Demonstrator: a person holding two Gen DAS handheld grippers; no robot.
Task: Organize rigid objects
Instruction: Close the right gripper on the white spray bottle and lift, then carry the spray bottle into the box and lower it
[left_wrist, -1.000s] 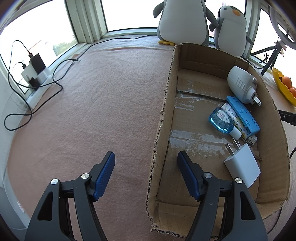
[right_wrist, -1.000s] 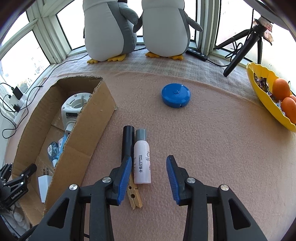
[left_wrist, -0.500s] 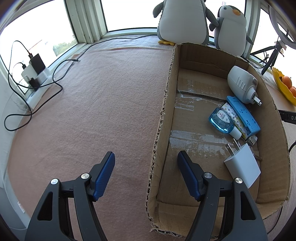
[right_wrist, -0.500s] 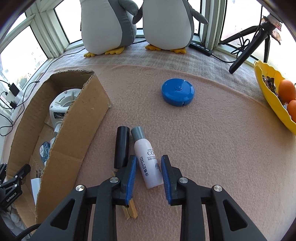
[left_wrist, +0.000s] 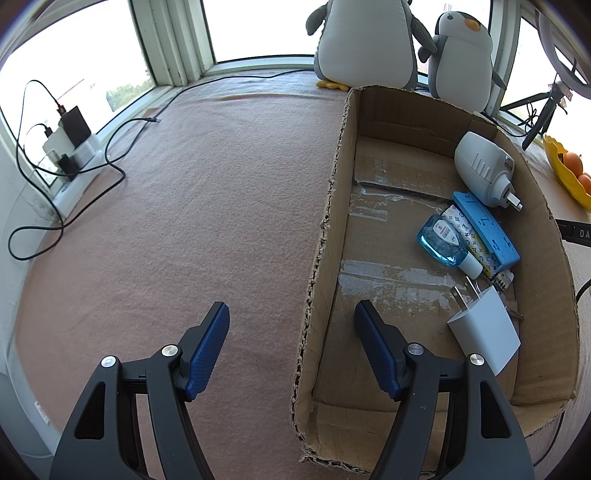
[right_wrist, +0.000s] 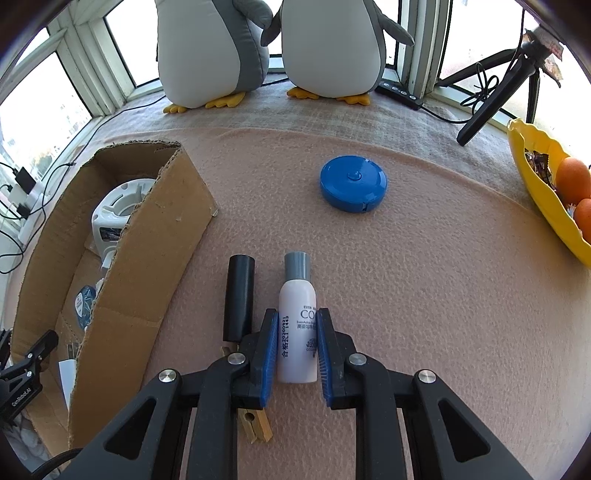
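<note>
Your right tongs, just closing, clamp the white spray bottle lying on the counter; the round body may roll out when lifted toward the cardboard box, while your left tongs stand apart astride its wall.

1. The left tool points steeply downward; its two black arms rise from the bottom edge of its wrist view.
2. Its blue-padded fingers stand wide apart, nothing between them, one on each side of a cardboard box wall.
3. The right tool also points steeply downward, its black arms converging toward the middle of its own view.
4. Its jaws have just been closing; the blue pads now sit against both sides of a white bottle lying on the desk.
5. In the right wrist view, the left tool shows at the lower left edge.
</note>
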